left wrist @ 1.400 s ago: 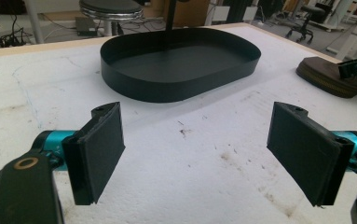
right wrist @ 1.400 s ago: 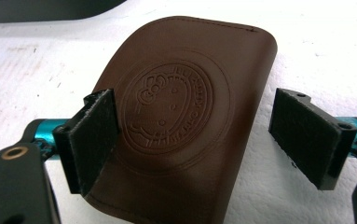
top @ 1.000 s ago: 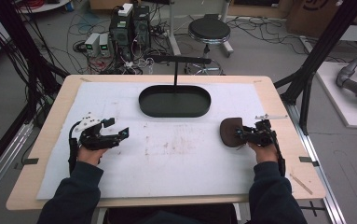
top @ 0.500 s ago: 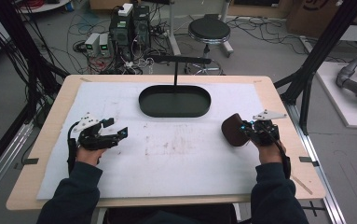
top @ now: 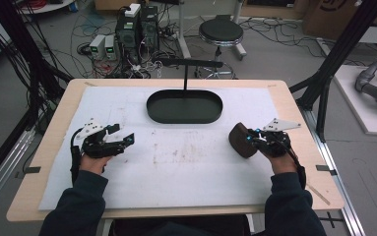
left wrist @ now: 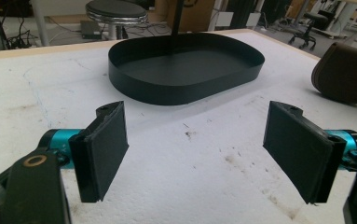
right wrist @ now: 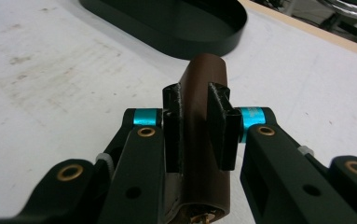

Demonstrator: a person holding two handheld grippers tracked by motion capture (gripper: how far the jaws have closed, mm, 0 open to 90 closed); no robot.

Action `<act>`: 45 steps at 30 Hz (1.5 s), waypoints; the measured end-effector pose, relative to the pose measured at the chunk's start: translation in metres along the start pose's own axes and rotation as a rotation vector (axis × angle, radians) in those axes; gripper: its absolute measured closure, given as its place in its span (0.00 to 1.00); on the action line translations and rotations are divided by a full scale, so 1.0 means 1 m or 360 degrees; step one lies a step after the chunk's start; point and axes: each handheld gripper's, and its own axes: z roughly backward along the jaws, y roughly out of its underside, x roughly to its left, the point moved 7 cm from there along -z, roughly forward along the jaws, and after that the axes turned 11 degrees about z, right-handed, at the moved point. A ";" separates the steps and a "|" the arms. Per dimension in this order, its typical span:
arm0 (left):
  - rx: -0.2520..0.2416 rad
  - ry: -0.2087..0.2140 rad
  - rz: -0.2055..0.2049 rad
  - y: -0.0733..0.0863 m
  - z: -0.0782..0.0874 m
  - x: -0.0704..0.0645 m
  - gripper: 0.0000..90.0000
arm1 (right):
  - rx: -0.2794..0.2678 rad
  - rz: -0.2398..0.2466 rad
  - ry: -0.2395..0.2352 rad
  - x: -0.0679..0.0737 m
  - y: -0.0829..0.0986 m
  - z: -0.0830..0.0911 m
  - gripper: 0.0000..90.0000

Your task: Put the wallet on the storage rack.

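A plain dark brown, smooth, rounded leather-like case [right wrist: 203, 135] is seen between black jaw pads; the right gripper [right wrist: 199, 135] is coloured black, with bright turquoise metal collars and brass-coloured rivets. The same black and turquoise are carried by the left gripper [left wrist: 204, 154]. A matte black oval metal tray [left wrist: 185, 70] is shown without pattern. The white foam-like table mat [top: 186, 162] is marked with faint brownish smudges and specks. The table's pale wooden edge [top: 319, 162] is left unpatterned.
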 end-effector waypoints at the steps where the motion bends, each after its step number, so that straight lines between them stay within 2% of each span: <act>1: 0.0002 0.0003 0.0004 0.000 0.000 0.000 0.24 | -0.0007 0.0003 -0.0010 0.001 -0.001 0.000 0.85; 3: 0.0005 0.0000 0.0003 0.000 0.000 0.000 0.24 | -0.0023 0.0014 -0.0043 0.004 -0.002 0.000 0.84; 10: 0.0005 0.0001 0.0007 0.001 0.000 -0.001 0.24 | -0.0063 0.0023 -0.0066 0.007 -0.002 0.001 0.77; 17: 0.0009 0.0003 0.0006 0.001 0.000 0.000 0.24 | -0.0091 0.0000 -0.0131 0.008 -0.002 0.001 0.76; 24: 0.0019 0.0013 0.0006 0.002 -0.001 -0.001 0.24 | -0.0111 -0.0004 -0.0148 0.010 -0.004 0.001 0.75; 31: 0.0019 0.0006 0.0009 0.002 -0.001 -0.001 0.25 | -0.0120 -0.0014 -0.0121 0.008 -0.003 0.001 0.71; 34: 0.0022 0.0008 0.0005 0.002 -0.001 -0.001 0.25 | -0.0130 -0.0015 -0.0101 0.006 -0.003 0.001 0.67; 40: 0.0022 0.0005 0.0009 0.002 -0.001 -0.001 0.25 | -0.0154 -0.0036 0.0024 -0.002 -0.001 0.003 0.46; 43: 0.0021 0.0005 0.0011 0.002 -0.001 -0.001 0.25 | -0.0103 -0.0067 -0.0001 0.000 0.004 -0.004 0.39; 45: 0.0021 0.0006 0.0009 0.002 -0.001 -0.001 0.25 | -0.0057 -0.0051 -0.0020 0.004 0.007 -0.009 0.38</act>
